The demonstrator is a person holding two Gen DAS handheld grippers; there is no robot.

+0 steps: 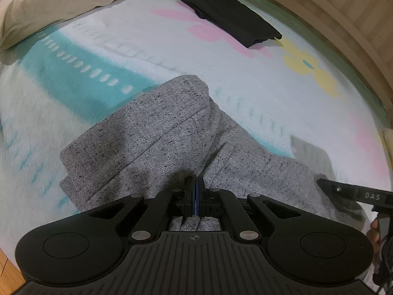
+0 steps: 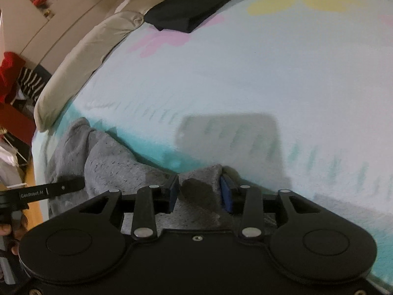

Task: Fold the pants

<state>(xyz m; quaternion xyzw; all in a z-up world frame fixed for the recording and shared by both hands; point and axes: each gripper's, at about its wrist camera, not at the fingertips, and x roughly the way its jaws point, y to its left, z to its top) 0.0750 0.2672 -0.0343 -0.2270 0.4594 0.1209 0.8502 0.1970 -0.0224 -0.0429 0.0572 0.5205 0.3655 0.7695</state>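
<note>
Pinching grey pants (image 1: 152, 132) in the clamped left gripper (image 1: 196, 191), right gripper (image 2: 199, 191) spread wide around a fabric fold, flowered bed (image 1: 245, 78) beneath

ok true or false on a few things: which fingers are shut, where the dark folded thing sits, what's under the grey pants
1. The left gripper is shut on the speckled grey knit pants. True.
2. The right gripper is fully shut. False: its blue-padded fingers stand apart with grey fabric between them.
3. The folded black garment lies on top of the grey pants. False: it lies apart, farther up the blanket.
4. The pants lie on a pastel flower-print blanket. True.
</note>
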